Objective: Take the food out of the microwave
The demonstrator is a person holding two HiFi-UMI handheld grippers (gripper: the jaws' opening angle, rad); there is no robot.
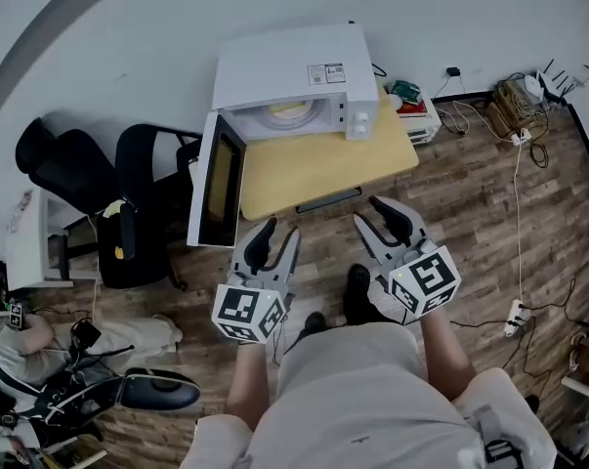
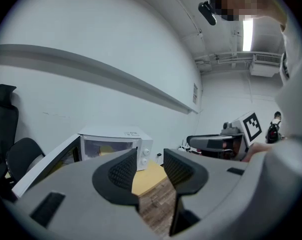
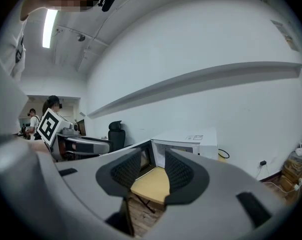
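Two claws, both open and empty. Far left: black chairs (image 1: 74,169) by the wall (image 1: 128,47). Microwave door (image 1: 219,179) is swung wide, hanging past the table's left edge. Left claw (image 1: 280,231) hovers just short of the table (image 1: 314,169), clear of it, jaws apart with nothing between. Microwave (image 1: 294,66) sits at the table's back, against the wall. Food (image 1: 290,112), yellowish, is inside the cavity, untouched and well apart from both claws. Right claw (image 1: 366,211) is beside the left one, near the table's front edge, jaws spread, holding nothing. Far right: cables (image 1: 514,101) on the wood floor (image 1: 470,193).
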